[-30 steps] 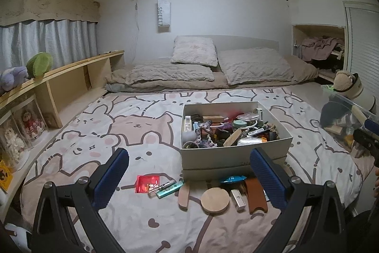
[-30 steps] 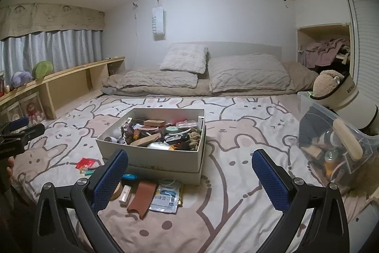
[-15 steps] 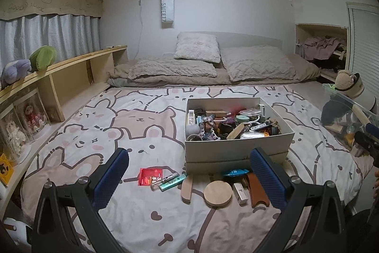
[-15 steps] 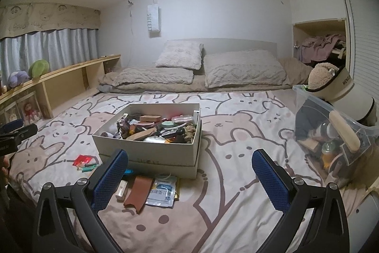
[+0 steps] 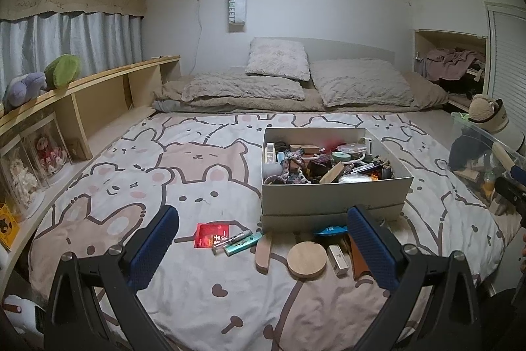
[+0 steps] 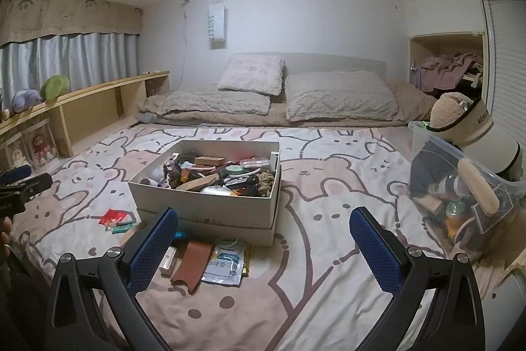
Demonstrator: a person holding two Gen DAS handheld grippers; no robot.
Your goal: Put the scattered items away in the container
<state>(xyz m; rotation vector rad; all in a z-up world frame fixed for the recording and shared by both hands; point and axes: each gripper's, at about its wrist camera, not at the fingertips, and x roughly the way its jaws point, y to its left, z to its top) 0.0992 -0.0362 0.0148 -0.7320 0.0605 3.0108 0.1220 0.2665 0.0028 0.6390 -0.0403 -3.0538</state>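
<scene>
A white cardboard box (image 5: 332, 196) full of small items sits on the bed; it also shows in the right wrist view (image 6: 203, 203). Loose items lie in front of it: a red packet (image 5: 212, 234), a teal tube (image 5: 241, 243), a wooden spatula piece (image 5: 263, 254), a round wooden lid (image 5: 307, 259), a brown leather case (image 6: 192, 263) and a white-blue pouch (image 6: 225, 262). My left gripper (image 5: 263, 247) is open and empty above these items. My right gripper (image 6: 263, 247) is open and empty, right of them.
The bear-print bedspread (image 5: 148, 180) covers the bed. A clear plastic bin (image 6: 460, 193) with a plush toy stands at the right. A wooden shelf (image 5: 82, 101) with plush toys runs along the left. Pillows (image 5: 279, 64) lie at the back.
Both grippers have moved slightly; the box and loose items sit a little lower and nearer in the left view. Both stay open.
</scene>
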